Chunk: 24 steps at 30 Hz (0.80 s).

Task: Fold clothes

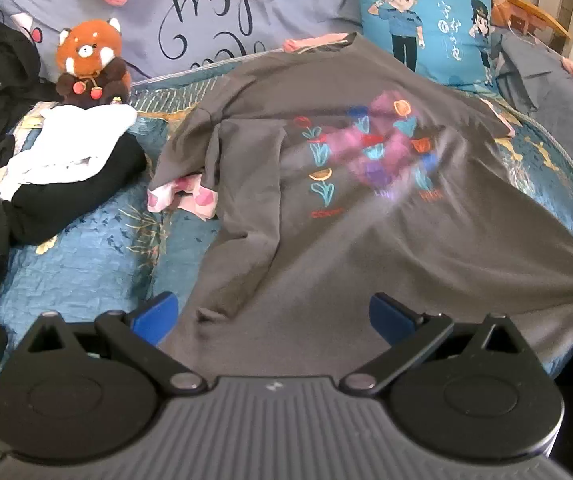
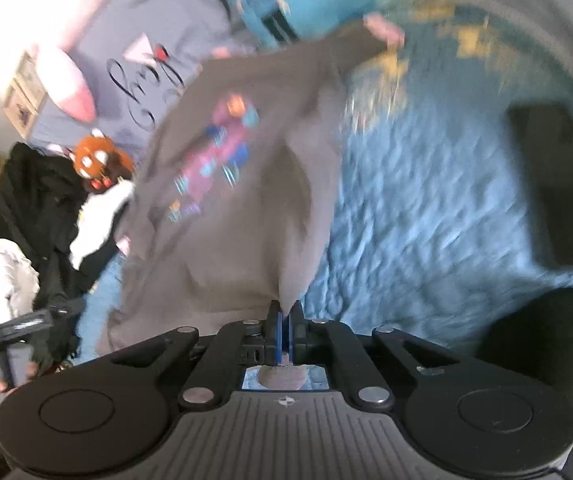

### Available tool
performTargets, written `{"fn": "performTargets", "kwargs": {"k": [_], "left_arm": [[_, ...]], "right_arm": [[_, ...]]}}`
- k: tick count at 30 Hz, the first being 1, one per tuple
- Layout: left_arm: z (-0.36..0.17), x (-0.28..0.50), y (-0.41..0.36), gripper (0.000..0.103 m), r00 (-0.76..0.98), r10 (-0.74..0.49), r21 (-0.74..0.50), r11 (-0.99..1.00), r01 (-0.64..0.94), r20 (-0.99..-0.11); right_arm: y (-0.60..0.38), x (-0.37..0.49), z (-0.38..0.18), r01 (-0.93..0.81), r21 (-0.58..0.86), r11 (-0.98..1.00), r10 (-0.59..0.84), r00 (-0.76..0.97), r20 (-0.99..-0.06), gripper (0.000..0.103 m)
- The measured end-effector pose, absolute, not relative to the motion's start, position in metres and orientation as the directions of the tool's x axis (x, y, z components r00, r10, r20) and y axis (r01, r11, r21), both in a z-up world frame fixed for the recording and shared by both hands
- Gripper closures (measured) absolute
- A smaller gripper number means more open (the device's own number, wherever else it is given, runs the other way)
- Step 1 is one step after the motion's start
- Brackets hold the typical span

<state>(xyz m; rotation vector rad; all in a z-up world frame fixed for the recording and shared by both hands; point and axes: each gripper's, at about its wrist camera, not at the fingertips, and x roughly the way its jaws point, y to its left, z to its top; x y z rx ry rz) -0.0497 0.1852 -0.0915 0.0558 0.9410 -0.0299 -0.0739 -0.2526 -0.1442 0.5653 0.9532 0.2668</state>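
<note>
A grey T-shirt [image 1: 326, 216] with a colourful flower print lies spread face up on the blue quilt [image 1: 98, 256], collar toward the pillows. In the left wrist view my left gripper [image 1: 272, 316] hovers over the shirt's near hem, its blue fingertips [image 1: 158, 316] wide apart and open, pressing nothing. The right wrist view is blurred. There my right gripper [image 2: 285, 314] is shut on a pinched fold of the grey T-shirt [image 2: 238, 208] at its edge, and the cloth rises in a ridge from the pads.
A red panda plush [image 1: 90, 60] and a heap of black and white clothes [image 1: 66, 168] lie left of the shirt. Pillows [image 1: 214, 12] and a blue cartoon cushion [image 1: 426, 20] line the back. A pink patterned garment [image 1: 182, 198] peeks from under the sleeve. A dark object [image 2: 558, 188] lies at the right.
</note>
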Motion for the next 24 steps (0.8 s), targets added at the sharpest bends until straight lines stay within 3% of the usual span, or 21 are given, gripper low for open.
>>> {"fn": "performTargets", "kwargs": {"k": [3,8,13,17,18,19,20,24], "left_arm": [[-0.091,-0.049,0.186,0.000,0.590,-0.003,0.028,0.999,0.043,-0.808],[-0.100,-0.047,0.190,0.000,0.566,0.023,0.046,0.999,0.026,-0.824],[-0.106,-0.047,0.205,0.000,0.549,0.071,0.072,0.997,-0.020,-0.833],[-0.109,-0.034,0.225,0.000,0.539,0.099,0.069,0.995,-0.077,-0.836],[-0.111,-0.028,0.232,0.000,0.537,0.097,0.054,0.994,-0.095,-0.838],[-0.113,-0.020,0.240,0.000,0.535,0.093,0.036,0.993,-0.116,-0.840],[-0.116,-0.012,0.247,0.000,0.535,0.086,0.014,0.990,-0.138,-0.841],[-0.132,0.028,0.281,0.000,0.533,0.028,-0.109,0.968,-0.224,-0.845]], "right_arm": [[-0.279,-0.094,-0.132,0.060,0.493,0.868,0.374,0.573,-0.729,0.100],[-0.298,-0.103,-0.147,0.194,0.238,0.952,0.102,0.533,-0.840,0.103],[-0.307,-0.098,-0.137,0.199,0.282,0.939,0.114,0.594,-0.797,0.101],[-0.276,-0.076,-0.126,0.083,0.294,0.952,0.177,0.636,-0.752,0.087],[-0.265,-0.069,-0.125,0.051,0.288,0.956,0.190,0.640,-0.744,0.080],[-0.251,-0.061,-0.126,0.015,0.273,0.962,0.200,0.644,-0.738,0.065],[-0.235,-0.053,-0.127,-0.022,0.247,0.969,0.202,0.647,-0.735,0.056],[-0.174,-0.026,-0.144,-0.167,0.079,0.983,0.169,0.644,-0.746,0.055]]}}
